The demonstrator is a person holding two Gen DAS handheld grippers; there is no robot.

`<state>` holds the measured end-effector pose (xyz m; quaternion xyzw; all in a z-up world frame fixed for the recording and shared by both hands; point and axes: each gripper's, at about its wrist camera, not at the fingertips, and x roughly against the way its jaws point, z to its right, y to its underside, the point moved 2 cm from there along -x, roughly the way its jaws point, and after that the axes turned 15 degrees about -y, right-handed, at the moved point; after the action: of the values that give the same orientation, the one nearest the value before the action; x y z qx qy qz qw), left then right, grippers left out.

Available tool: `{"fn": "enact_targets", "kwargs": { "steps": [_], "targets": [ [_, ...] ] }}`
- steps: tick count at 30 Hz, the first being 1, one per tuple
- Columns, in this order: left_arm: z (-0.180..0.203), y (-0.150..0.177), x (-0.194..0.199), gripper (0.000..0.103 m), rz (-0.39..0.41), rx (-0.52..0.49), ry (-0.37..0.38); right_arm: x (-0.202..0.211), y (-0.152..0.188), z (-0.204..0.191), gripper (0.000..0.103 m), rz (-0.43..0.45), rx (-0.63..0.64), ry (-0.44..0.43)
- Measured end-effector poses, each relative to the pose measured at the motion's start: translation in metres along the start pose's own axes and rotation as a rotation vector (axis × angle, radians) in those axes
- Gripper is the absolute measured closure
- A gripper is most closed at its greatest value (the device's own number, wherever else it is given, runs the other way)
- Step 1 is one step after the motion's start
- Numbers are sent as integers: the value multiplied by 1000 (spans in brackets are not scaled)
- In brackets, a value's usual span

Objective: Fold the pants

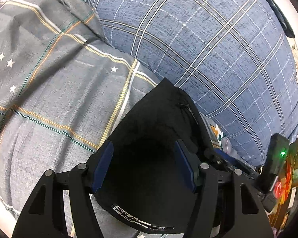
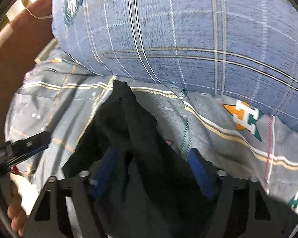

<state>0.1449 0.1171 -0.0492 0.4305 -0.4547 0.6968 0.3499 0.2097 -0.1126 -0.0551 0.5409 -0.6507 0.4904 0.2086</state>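
The black pants (image 1: 155, 123) lie bunched on a grey patterned bedsheet (image 1: 49, 91), their waistband with white lettering (image 1: 129, 218) toward the camera. My left gripper (image 1: 143, 166) is open, its blue pads (image 1: 102, 166) wide apart over the dark cloth. In the right wrist view the pants (image 2: 133, 130) run away from me in a narrow ridge. My right gripper (image 2: 155, 170) is open, with blue pads (image 2: 200, 174) either side of the cloth. The view is blurred. The other gripper (image 2: 19, 150) shows at the left.
A large blue plaid pillow or duvet (image 1: 208, 49) lies behind the pants, also in the right wrist view (image 2: 178, 29). The grey sheet (image 2: 218, 123) bears orange and green emblems. A brown floor (image 2: 19, 45) lies beyond the bed's left edge. A bare foot (image 2: 15, 214) shows at lower left.
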Motion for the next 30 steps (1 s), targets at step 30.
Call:
{"fn": "enact_targets", "kwargs": {
  "steps": [30],
  "targets": [
    [-8, 26, 4, 34, -82, 135, 272, 23, 96, -61, 99, 52, 187, 21]
  ]
}}
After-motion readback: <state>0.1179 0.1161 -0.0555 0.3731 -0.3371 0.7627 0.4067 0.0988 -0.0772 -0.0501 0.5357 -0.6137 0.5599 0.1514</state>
